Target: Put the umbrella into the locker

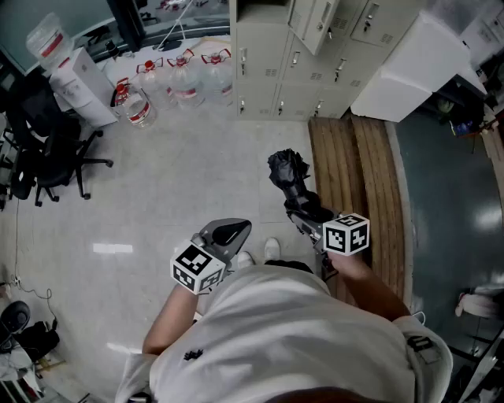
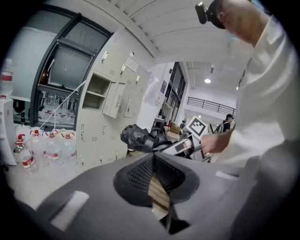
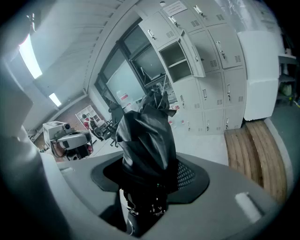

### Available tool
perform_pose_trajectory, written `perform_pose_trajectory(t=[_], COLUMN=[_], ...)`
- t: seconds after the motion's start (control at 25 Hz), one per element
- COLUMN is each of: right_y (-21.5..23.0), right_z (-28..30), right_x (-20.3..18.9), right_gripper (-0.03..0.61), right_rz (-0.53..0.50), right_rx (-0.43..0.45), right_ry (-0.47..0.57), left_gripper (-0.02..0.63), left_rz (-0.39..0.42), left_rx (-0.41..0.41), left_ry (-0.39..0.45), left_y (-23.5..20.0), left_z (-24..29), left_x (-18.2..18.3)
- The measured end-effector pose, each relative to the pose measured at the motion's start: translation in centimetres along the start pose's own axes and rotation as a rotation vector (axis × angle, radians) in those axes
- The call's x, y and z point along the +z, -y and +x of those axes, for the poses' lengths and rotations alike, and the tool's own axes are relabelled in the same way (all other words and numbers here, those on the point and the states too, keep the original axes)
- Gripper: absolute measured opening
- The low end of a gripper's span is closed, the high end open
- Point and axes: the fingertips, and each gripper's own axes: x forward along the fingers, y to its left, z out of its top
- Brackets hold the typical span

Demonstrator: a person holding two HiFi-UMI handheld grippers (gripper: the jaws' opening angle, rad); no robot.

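My right gripper (image 1: 304,211) is shut on a folded black umbrella (image 1: 289,176), which it holds off the floor with the crumpled canopy end pointing toward the lockers. In the right gripper view the umbrella (image 3: 145,136) rises from between the jaws. The beige lockers (image 1: 276,75) stand ahead; one upper compartment (image 3: 176,61) is open, its door (image 1: 313,24) swung out. My left gripper (image 1: 228,233) hangs lower left, shut with nothing in it. The left gripper view shows the umbrella (image 2: 138,137) off to the right of the lockers (image 2: 101,117).
Several large water bottles (image 1: 177,79) stand on the floor left of the lockers, beside a white dispenser (image 1: 75,79). A black office chair (image 1: 47,161) is at far left. Wooden planks (image 1: 358,181) lie to the right, under a white cabinet (image 1: 409,67).
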Motion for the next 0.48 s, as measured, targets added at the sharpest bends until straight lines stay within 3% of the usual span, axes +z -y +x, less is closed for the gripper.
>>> perform_pose_trajectory(t=[0.24, 0.48], right_y=[-0.6, -0.6], right_z=[0.4, 1.9], right_x=[-0.1, 0.8], right_gripper=[0.238, 0.239], right_rz=[0.005, 0.059], right_rx=[-0.009, -0.028], right_ry=[0.026, 0.043], left_gripper=[0.057, 0.057], left_rz=[0.004, -0.044], left_rx=[-0.002, 0.005], left_ry=[0.009, 0.035], left_y=[0.0, -1.7], left_z=[-1.3, -2.0], left_x=[-0.8, -1.2])
